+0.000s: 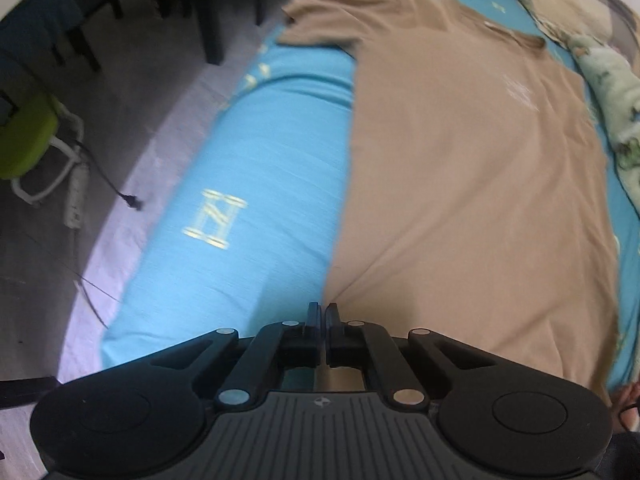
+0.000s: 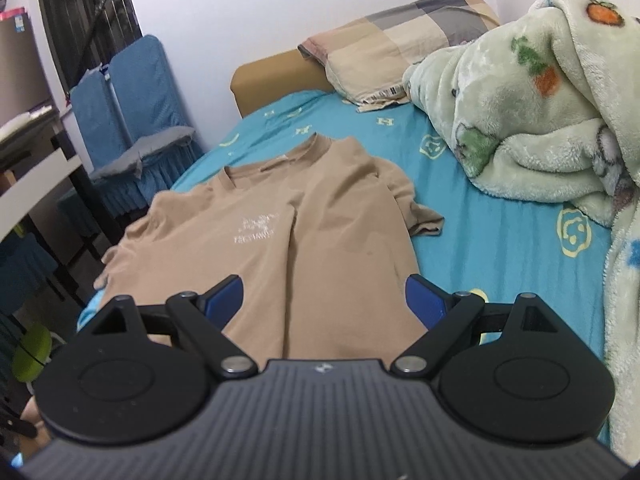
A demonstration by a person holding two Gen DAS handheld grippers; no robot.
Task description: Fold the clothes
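Tan cotton T-shirt (image 2: 280,236) lies spread on the bed with the turquoise patterned sheet (image 2: 496,248), collar toward the headboard, a small white print on its chest. One side of it is already turned over onto the body, leaving a long crease down the middle, and a short sleeve sticks out onto the sheet on that side.

In the left wrist view the left tongs (image 1: 323,312) point steeply down over the shirt's hem corner, right at the border between tan cloth and blue sheet. Their black fingers are pressed together; whether any cloth is pinched between them cannot be told. The right tongs (image 2: 324,300) stand wide apart above the near end of the shirt, blue pads showing, with nothing gripped.

A rumpled pale-green fleece blanket with fruit prints (image 2: 532,128) is heaped along the far side of the bed, just beside the shirt in the left wrist view. A checked beige-and-grey pillow (image 2: 400,44) leans at the brown headboard (image 2: 272,76). Off the bed's open edge stand blue-covered chairs (image 2: 136,92), a lime-green seat with a white frame (image 1: 28,140) and a white power strip with black cable (image 1: 78,188) on the grey floor (image 1: 132,80).
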